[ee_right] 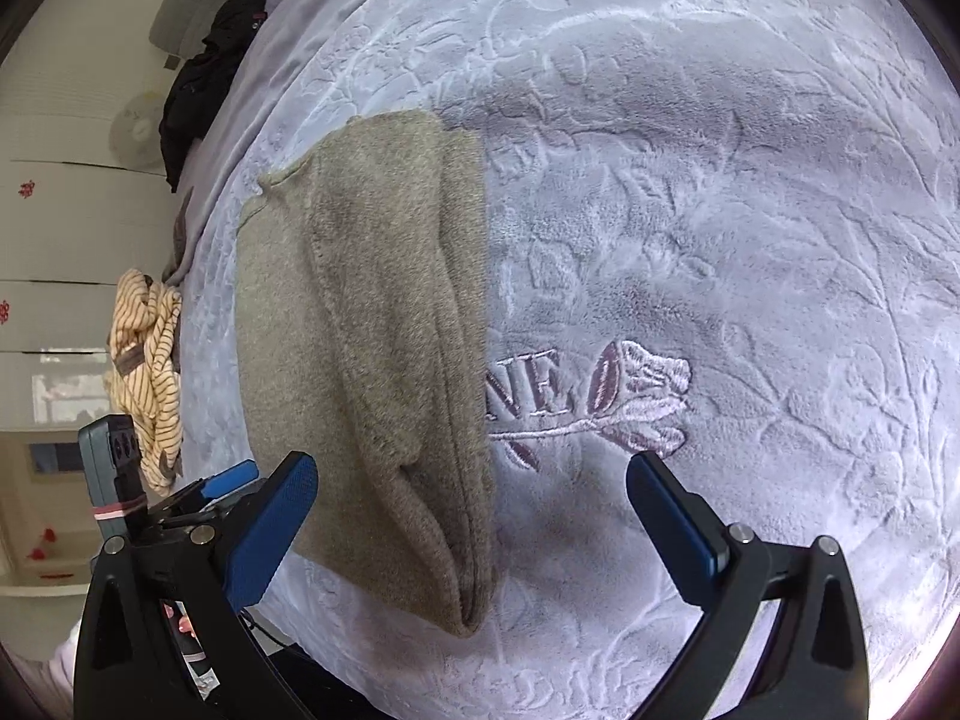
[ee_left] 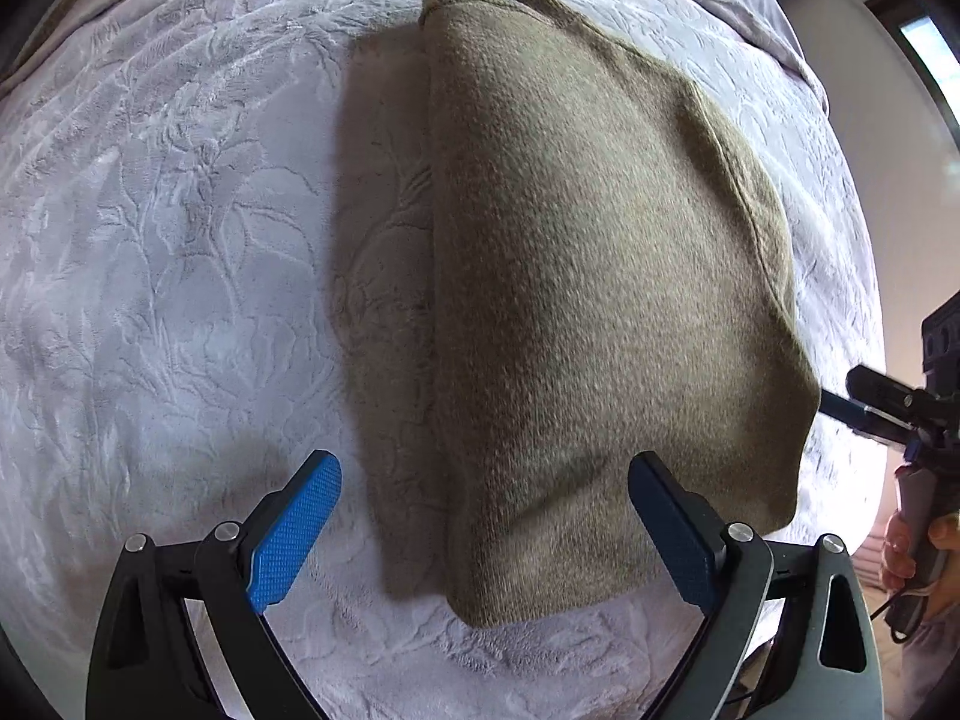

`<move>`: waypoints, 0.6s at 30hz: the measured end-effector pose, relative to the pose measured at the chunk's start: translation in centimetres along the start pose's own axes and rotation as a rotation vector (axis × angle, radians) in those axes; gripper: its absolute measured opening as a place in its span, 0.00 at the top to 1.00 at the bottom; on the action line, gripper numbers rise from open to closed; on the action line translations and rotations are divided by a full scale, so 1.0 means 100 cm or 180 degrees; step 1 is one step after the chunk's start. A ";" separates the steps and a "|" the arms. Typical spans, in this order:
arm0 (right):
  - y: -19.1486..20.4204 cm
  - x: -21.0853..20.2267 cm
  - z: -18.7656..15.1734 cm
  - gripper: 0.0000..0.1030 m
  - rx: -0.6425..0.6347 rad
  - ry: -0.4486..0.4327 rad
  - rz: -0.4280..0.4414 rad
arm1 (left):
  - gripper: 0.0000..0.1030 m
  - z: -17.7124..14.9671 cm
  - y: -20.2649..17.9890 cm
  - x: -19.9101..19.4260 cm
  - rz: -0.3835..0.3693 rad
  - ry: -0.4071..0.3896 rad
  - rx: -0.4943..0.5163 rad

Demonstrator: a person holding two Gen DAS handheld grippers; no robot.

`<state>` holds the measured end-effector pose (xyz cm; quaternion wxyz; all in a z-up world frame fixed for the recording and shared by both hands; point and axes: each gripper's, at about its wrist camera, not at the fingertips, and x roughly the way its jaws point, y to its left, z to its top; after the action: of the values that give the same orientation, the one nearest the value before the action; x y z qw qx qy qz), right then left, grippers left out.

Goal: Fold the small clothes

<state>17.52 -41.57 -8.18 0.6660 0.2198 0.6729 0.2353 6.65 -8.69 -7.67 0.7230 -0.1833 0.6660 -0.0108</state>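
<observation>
Pale embossed floral blanket (ee_right: 750, 192) with embroidered rose (ee_right: 639, 399), black garment (ee_right: 204, 78), white fan (ee_right: 135, 126) by the wall

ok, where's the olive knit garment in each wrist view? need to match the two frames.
Left wrist: olive knit garment fills the centre and right, running from the top down between the open left gripper fingers.
Right wrist: it lies left of centre, its near end between the open right gripper fingers.
Shared landmark: the embossed lilac blanket under the garment in both views.
</observation>
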 end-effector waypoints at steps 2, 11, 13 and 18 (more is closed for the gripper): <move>-0.004 0.001 0.003 0.00 0.0021 0.0021 0.0013 | 0.06 0.007 0.005 0.000 -0.0067 -0.0024 -0.0049; -0.012 0.005 0.023 0.00 -0.0041 0.0069 0.0421 | 0.06 0.036 0.011 0.013 -0.0661 0.0013 0.0051; -0.008 0.009 0.031 0.00 -0.0103 0.0072 0.0504 | 0.06 0.042 0.006 0.021 -0.0711 0.0059 0.0161; -0.002 0.026 0.055 0.00 -0.0193 0.0112 0.0758 | 0.06 0.050 -0.007 0.032 -0.0763 0.0115 0.0359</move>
<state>23.02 -40.02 -10.36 0.6278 0.2738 0.6461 0.3368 11.96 -8.92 -10.33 0.7136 -0.2204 0.6506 -0.1379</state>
